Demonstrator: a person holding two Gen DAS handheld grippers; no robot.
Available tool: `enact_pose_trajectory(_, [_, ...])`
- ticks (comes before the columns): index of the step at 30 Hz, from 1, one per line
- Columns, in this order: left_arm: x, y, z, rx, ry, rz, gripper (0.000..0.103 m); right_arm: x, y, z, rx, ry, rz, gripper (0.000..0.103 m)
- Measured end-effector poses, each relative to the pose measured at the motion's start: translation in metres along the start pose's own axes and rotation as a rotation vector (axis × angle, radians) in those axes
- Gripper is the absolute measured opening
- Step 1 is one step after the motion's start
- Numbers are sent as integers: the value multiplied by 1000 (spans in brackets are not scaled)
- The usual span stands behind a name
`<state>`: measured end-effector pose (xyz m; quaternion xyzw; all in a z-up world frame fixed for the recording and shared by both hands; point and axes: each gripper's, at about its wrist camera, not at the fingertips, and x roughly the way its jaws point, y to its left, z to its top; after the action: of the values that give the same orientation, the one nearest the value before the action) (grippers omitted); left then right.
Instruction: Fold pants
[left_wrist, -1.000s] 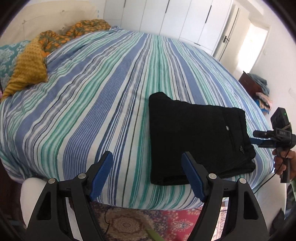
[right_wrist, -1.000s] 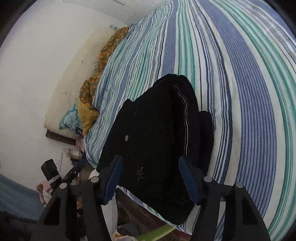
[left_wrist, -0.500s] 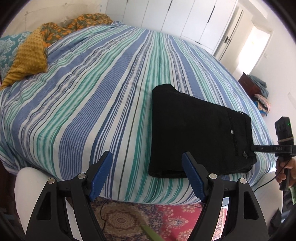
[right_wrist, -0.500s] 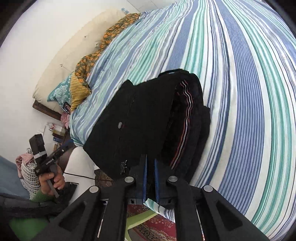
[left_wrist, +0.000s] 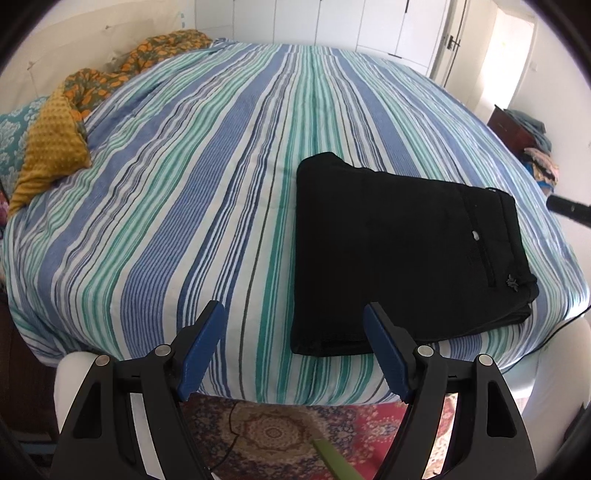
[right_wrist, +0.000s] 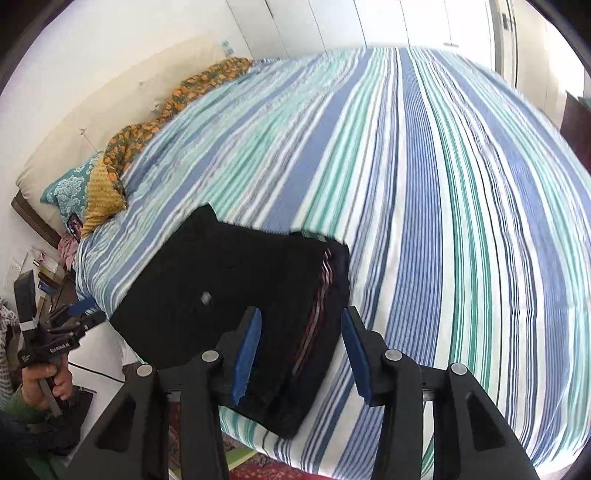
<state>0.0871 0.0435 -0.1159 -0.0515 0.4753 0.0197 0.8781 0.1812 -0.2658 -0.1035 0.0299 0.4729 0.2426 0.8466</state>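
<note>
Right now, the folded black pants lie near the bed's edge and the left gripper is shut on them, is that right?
Not quite: the left gripper is open and holds nothing, as the left wrist view shows. The folded black pants do lie near the bed's edge.

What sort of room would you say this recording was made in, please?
Most likely a home bedroom: a wide bed under a striped cover, pillows bunched at its head, and white wardrobe doors along the far wall. Folded black pants lie near the bed's edge.
</note>
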Motion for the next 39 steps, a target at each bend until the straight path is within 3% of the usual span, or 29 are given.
enact_pose_trajectory(4, [-1, -1, 2, 13, -1, 28, 79, -4, 33, 29, -64, -94, 38, 46])
enact_pose_trajectory(9, [-1, 3, 3, 10, 5, 46, 79, 24, 57, 35, -109, -82, 59, 46])
enact_pose_trajectory(13, [3, 5, 0, 2, 18, 45, 79, 55, 61, 21, -154, -45, 23, 46])
enact_pose_trajectory(18, [4, 4, -5, 5, 28, 41, 79, 111, 16, -9, -44, 114, -27, 39])
enact_pose_trajectory(27, [4, 9, -8, -12, 30, 47, 80, 80, 20, -16, -67, 59, -77, 39])
enact_pose_trajectory(30, [8, 11, -9, -23, 39, 40, 80, 45, 27, -20, -88, 5, -40, 39])
enact_pose_trajectory(34, [11, 7, -8, -26, 42, 28, 80, 7, 57, -40, -195, -52, 71, 39])
enact_pose_trajectory(37, [11, 5, -7, -15, 42, 24, 81, 11, 74, -65, -265, -17, 114, 39])
enact_pose_trajectory(39, [10, 5, -7, -15, 43, 17, 81, 36, 73, -83, -270, 94, 67, 39])
